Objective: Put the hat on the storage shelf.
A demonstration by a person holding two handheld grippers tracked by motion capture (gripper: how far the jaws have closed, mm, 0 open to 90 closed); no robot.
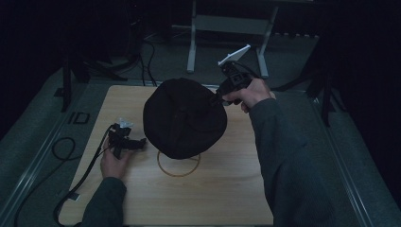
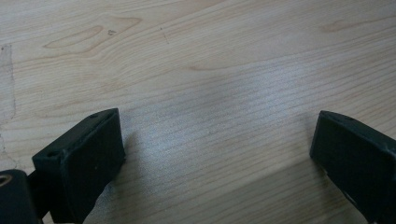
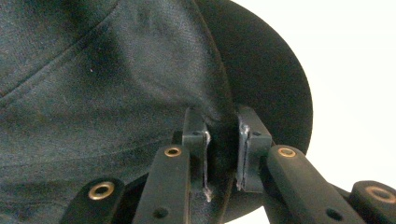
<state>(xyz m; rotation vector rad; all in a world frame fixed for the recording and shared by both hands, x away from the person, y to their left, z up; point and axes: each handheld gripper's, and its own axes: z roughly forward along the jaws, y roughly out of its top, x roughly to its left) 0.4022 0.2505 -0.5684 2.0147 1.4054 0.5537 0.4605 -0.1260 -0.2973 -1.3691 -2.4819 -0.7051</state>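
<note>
A black cap hangs in the air over the middle of the wooden table. My right gripper is shut on the cap's edge at its upper right. In the right gripper view the two pads pinch the black fabric where the crown meets the brim. My left gripper rests low at the table's left, pointing right toward the cap, a little apart from it. In the left gripper view its jaws stand wide open over bare wood with nothing between them.
A thin ring lies on the table under the cap. A cable trails from the left gripper over the table's left edge. Dark floor and a metal stand frame lie beyond the far edge.
</note>
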